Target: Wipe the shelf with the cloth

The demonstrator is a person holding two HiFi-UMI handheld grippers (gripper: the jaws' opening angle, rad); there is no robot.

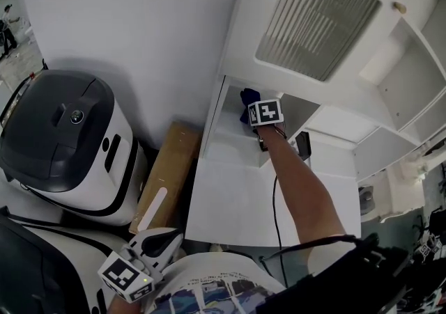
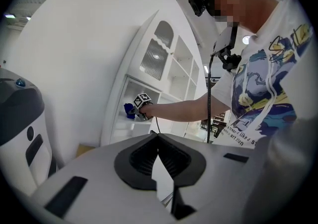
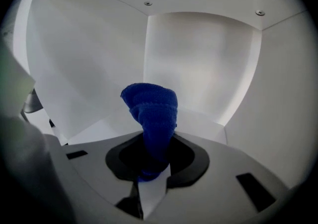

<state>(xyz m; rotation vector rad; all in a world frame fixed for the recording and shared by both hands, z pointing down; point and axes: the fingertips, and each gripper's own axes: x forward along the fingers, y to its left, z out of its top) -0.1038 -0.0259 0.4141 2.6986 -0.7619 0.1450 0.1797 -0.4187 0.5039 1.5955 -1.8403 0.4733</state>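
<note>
Evidently mid-wipe, the right gripper (image 3: pixel 151 166), clamped on the blue cloth (image 3: pixel 151 109), holds it deep inside the white shelf (image 3: pixel 203 121) near the back corner, so the next move calls for pressing down and sweeping across, while the left gripper (image 2: pixel 159 141) hangs closed, empty.

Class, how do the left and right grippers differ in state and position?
The right gripper is shut on the blue cloth; the left gripper is shut on nothing. The right reaches inside the shelf; the left hangs low by the person's shirt. Each carries a marker cube.
</note>
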